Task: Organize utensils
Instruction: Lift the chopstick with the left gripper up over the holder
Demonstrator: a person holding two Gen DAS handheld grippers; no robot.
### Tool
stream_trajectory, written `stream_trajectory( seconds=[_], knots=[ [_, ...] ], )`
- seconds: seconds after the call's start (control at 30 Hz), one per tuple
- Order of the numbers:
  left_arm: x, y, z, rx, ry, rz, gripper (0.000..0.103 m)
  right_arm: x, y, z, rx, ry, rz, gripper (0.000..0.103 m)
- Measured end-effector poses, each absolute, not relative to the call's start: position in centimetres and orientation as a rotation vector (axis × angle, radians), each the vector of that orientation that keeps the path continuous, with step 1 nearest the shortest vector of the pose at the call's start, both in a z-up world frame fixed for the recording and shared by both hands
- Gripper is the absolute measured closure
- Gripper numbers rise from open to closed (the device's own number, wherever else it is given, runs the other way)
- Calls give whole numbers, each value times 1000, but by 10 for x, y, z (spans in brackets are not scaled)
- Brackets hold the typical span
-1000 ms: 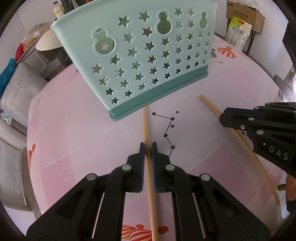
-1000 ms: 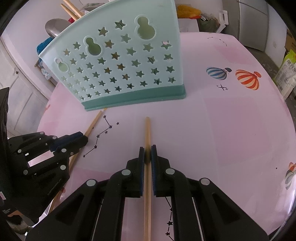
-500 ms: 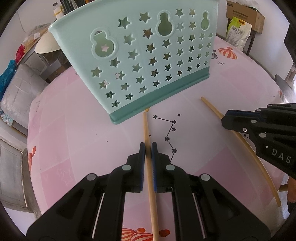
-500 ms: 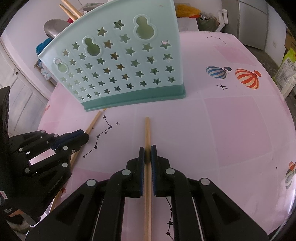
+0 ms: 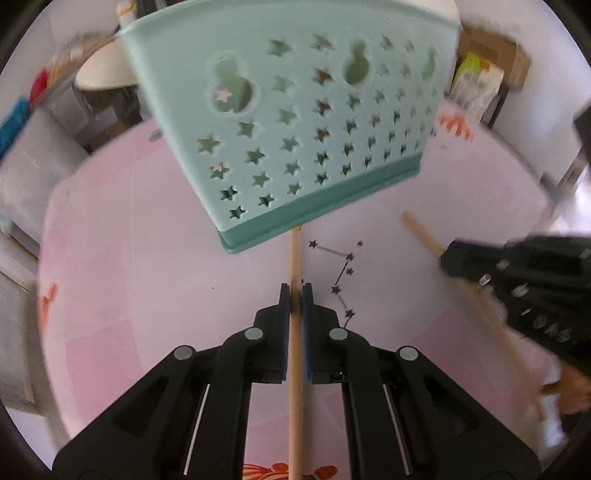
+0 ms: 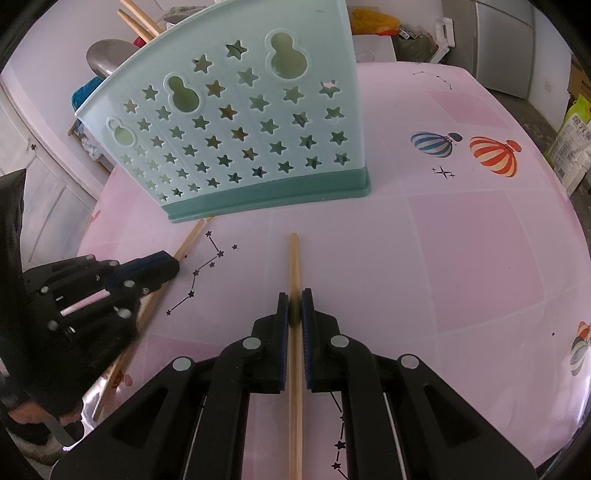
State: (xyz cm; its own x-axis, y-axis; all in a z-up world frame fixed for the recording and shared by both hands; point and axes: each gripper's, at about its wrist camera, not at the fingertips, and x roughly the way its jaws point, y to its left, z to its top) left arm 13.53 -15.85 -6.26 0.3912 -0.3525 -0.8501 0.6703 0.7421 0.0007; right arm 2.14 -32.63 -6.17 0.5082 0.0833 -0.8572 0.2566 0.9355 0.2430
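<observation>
Pink, balloon-printed covering spreads over the round tabletop (image 6: 461, 240), with a dotted star constellation drawn near the middle. At twelve o'clock in both wrist views stands the mint utensil basket (image 6: 236, 140), its wall punched with stars and gourd-shaped holes; from the right wrist view a few wooden sticks (image 6: 138, 18) and a metal ladle bowl (image 6: 105, 55) poke out above its rim at eleven o'clock, so it is probably the place the utensils are meant to go.

Each hand grips one chopstick. The left hand-held gripper (image 5: 295, 295) is pinched tight on the left chopstick (image 5: 295, 258), whose far tip lies at the foot of the basket at twelve o'clock. The right hand-held gripper (image 6: 294, 306) is likewise clamped on the right chopstick (image 6: 294, 258), whose tip points toward the basket but stops short of it. Both are held partway along the shaft, which likely leaves enough length ahead to tip each stick upright over the rim.

In the left wrist view the right gripper shows at three o'clock, blurred; raised letters on its body cannot be read. A yellow-green bag (image 6: 570, 140) with printing sits beyond the tabletop at three o'clock in the right view, its text too small to make out.
</observation>
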Motion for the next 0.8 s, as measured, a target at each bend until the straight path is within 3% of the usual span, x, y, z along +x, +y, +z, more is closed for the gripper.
stream_trajectory(
  seconds=[0.47, 0.8],
  knots=[
    [121, -83, 44, 21, 759, -793, 98, 22, -321, -58, 328, 1036, -117, 96],
    [113, -72, 111, -95, 571, -861, 99, -1, -325, -14, 339, 892, -138, 96]
  ],
)
